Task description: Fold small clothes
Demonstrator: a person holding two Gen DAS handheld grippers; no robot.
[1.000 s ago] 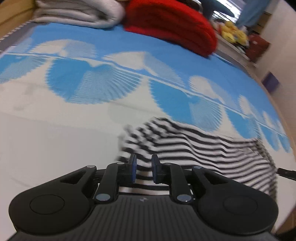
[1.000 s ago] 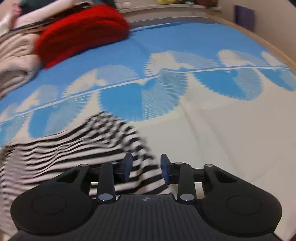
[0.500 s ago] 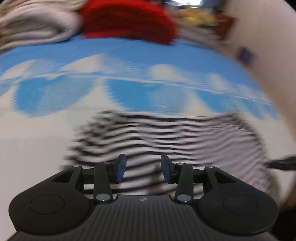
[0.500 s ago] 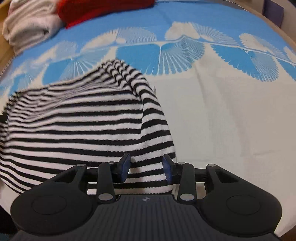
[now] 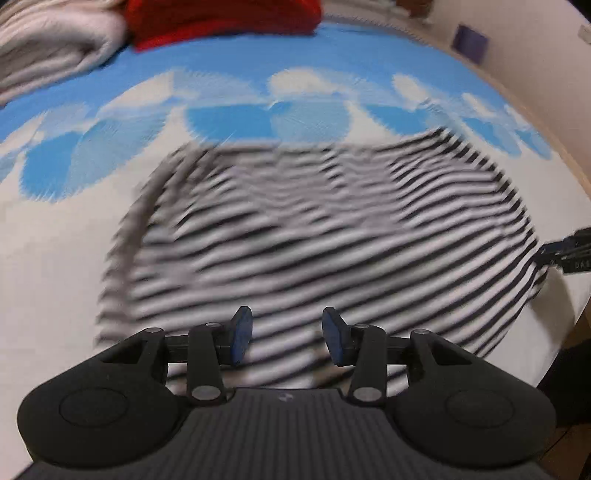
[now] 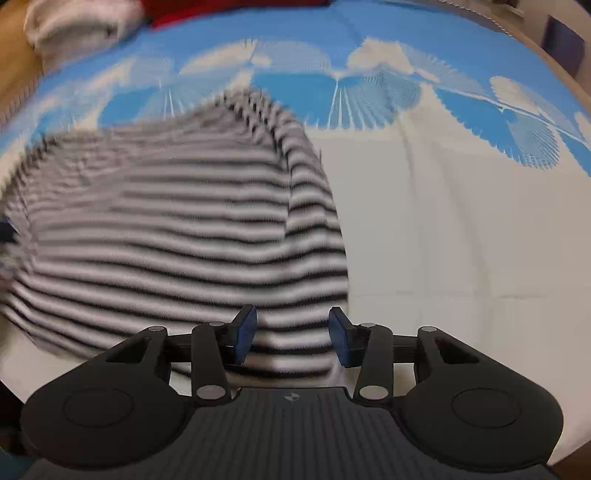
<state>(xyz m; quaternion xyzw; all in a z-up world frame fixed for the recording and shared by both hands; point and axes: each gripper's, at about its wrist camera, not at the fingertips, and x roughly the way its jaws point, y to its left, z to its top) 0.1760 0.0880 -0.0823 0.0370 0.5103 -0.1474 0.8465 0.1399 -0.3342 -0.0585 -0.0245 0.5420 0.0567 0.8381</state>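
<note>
A black-and-white striped garment (image 5: 314, 236) lies spread on the blue-and-white bedspread (image 5: 55, 258). It also shows in the right wrist view (image 6: 177, 236). My left gripper (image 5: 283, 339) is open and empty above the garment's near edge. My right gripper (image 6: 291, 338) is open and empty above the garment's near right corner. The tip of the right gripper shows at the right edge of the left wrist view (image 5: 569, 254), beside the garment's side. Both views are motion-blurred.
A red folded item (image 5: 221, 14) and a pale folded blanket (image 5: 51, 55) lie at the far edge of the bed. The bed's wooden edge (image 5: 576, 170) runs along the right. White bedspread (image 6: 461, 229) lies right of the garment.
Both grippers have opened wider and pulled back and up from the garment. The garment now lies spread flatter, and more of it is in view.
</note>
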